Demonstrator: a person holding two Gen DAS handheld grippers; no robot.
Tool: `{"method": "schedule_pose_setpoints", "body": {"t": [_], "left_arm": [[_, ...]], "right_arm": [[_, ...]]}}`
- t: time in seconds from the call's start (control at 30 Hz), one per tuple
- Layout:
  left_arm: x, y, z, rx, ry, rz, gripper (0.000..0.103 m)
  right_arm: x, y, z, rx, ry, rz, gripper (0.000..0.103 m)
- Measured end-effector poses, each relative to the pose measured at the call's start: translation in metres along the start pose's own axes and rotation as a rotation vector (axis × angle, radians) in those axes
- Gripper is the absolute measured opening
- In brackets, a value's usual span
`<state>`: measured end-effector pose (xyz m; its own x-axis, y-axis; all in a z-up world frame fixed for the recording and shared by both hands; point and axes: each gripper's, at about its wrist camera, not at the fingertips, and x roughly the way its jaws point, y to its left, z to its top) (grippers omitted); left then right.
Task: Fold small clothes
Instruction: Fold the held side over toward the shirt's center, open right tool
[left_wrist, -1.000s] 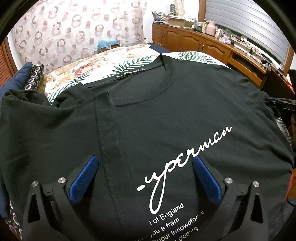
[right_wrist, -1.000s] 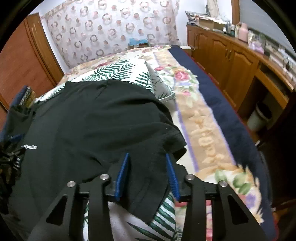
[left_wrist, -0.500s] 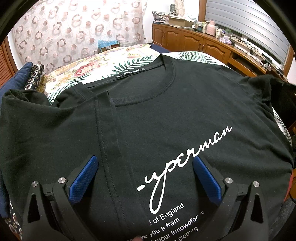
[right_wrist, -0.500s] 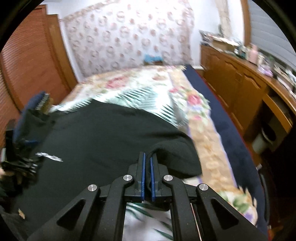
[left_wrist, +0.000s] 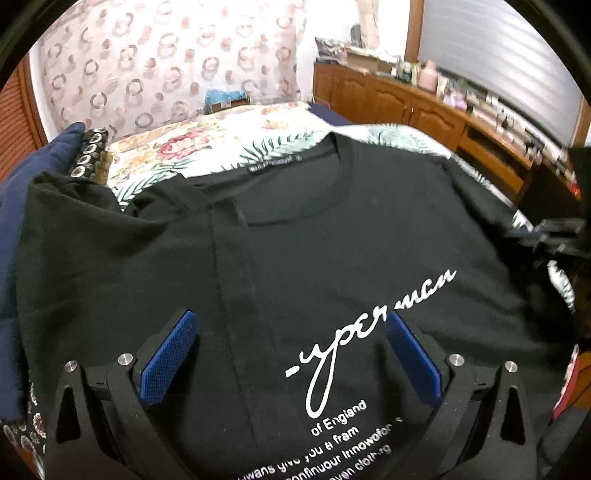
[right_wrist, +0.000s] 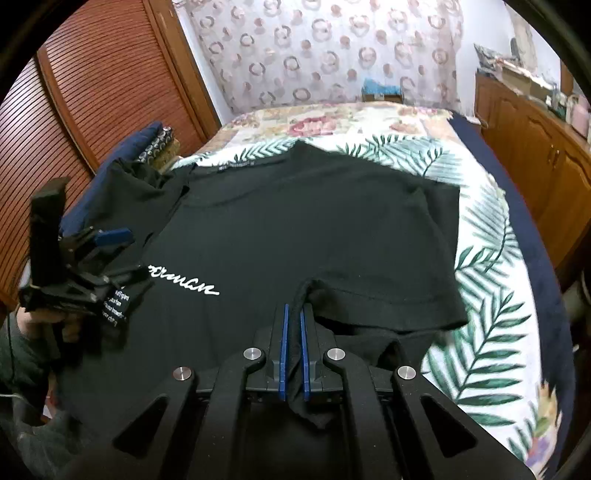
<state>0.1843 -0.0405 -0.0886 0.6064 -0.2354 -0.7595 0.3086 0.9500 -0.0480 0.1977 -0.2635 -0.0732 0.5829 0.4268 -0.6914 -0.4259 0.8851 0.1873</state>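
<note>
**Right gripper clamps shirt edge, left gripper spread above the print**

Left wrist view: the left gripper (left_wrist: 291, 350) hangs released, its blue pads (left_wrist: 166, 356) spread wide over the black T-shirt (left_wrist: 332, 236), gripping nothing. The shirt lies chest-up on the bed (left_wrist: 207, 144), neckline toward the patterned curtain (left_wrist: 166, 62). One side is folded inward, its edge running down beside the white script print (left_wrist: 369, 325). The wooden cabinets (left_wrist: 388, 103) stand at the right.

Right wrist view: the right gripper (right_wrist: 292, 325) is clenched on a pinch of the shirt's black fabric, with a fold of cloth caught between its pads. The sleeve (right_wrist: 399, 306) lies just right of it, over the leaf-print sheet (right_wrist: 480, 295). A hand (right_wrist: 33, 321) holds the left gripper at the shirt's far side.
</note>
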Motion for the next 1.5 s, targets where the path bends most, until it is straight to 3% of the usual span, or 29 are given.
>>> {"method": "schedule_pose_setpoints", "body": {"t": [0.2,0.37,0.6,0.77,0.8,0.87,0.97,1.17,1.5], "left_arm": [[-0.019,0.000,0.009,-0.017,-0.065,-0.003,0.103],[-0.028,-0.006,0.013,-0.005,-0.097,-0.010,0.103],[-0.029,-0.016,0.015,0.016,-0.109,-0.023,0.103],[-0.027,-0.017,0.012,0.015,-0.099,-0.023,0.103],[-0.027,-0.016,0.011,0.015,-0.098,-0.021,0.103],[-0.027,-0.015,0.011,0.013,-0.095,-0.015,0.103],[-0.028,-0.013,0.010,0.007,-0.097,-0.008,0.103],[-0.032,-0.009,0.009,-0.003,-0.110,-0.010,0.103],[-0.036,0.005,0.006,-0.033,-0.114,0.013,0.103]], "right_arm": [[-0.005,-0.002,0.013,-0.004,0.012,-0.033,0.018],[-0.040,0.005,0.026,-0.015,-0.034,-0.045,0.037],[-0.044,-0.037,0.019,0.059,-0.052,-0.208,0.038],[-0.024,-0.055,0.010,0.122,-0.016,-0.205,0.038],[-0.020,-0.054,0.013,0.126,-0.010,-0.195,0.038],[-0.015,-0.051,0.014,0.117,-0.005,-0.179,0.021],[-0.013,-0.044,0.024,0.081,-0.021,-0.163,0.007],[-0.023,-0.039,0.047,0.028,-0.089,-0.118,0.005],[0.005,0.006,0.084,-0.097,-0.093,0.019,0.004]]}}
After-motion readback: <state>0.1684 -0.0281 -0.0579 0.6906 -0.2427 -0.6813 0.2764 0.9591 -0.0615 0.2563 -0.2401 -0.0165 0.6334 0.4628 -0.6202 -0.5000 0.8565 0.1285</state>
